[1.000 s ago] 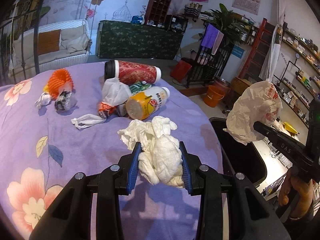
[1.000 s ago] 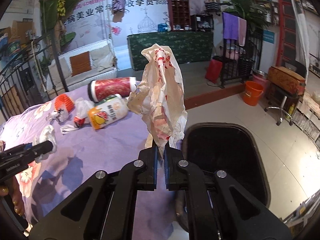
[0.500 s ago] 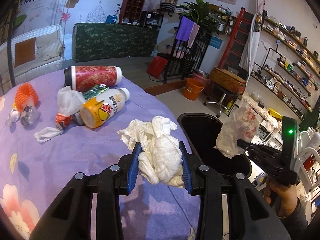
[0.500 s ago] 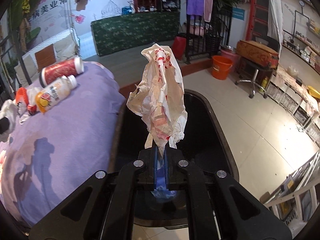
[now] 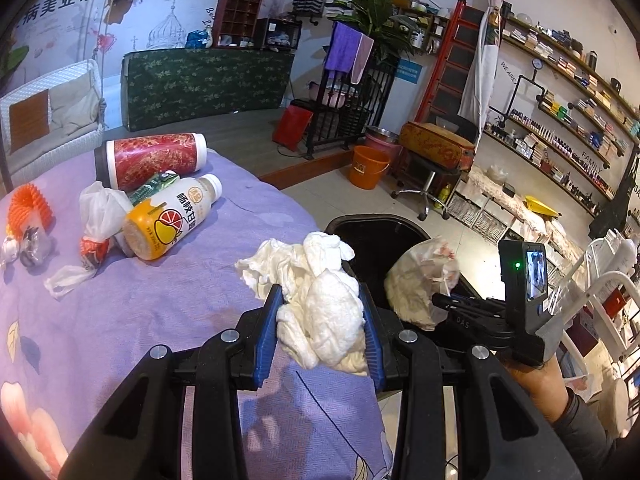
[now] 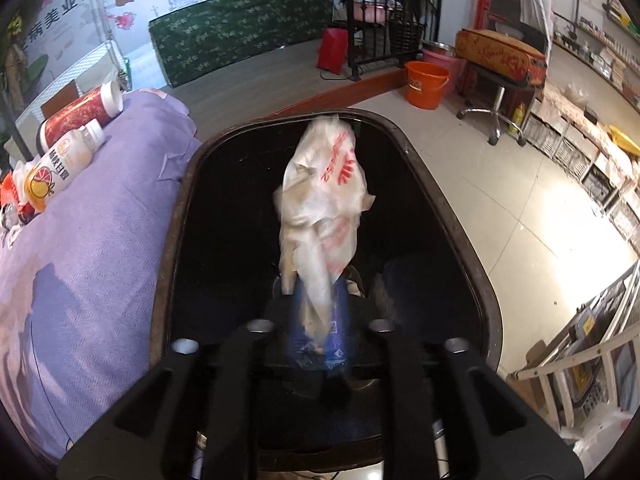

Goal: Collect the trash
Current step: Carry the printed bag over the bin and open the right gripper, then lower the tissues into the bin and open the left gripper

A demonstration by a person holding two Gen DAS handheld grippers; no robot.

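Observation:
My left gripper [image 5: 320,320] is shut on a crumpled white tissue wad [image 5: 320,304], held above the edge of the purple-clothed table [image 5: 120,320]. My right gripper [image 6: 318,308] is over the black trash bin [image 6: 456,216]; its jaws have spread and look blurred. The white plastic bag with red print [image 6: 324,204] still hangs between the jaws, blurred, above the bin's opening. The bag [image 5: 420,280], the right gripper [image 5: 448,300] and the bin [image 5: 372,236] also show in the left wrist view.
On the table lie an orange-and-white drink bottle [image 5: 168,216], a red patterned canister [image 5: 152,160], a knotted white bag [image 5: 100,212] and an orange ribbed piece [image 5: 28,204]. An orange bucket [image 6: 426,84] and a stool [image 6: 496,80] stand on the tiled floor beyond the bin.
My right gripper moved from the table's edge to over the bin, tilted down, and its jaws spread; the bag now looks blurred. My left gripper swung toward the bin with the tissue.

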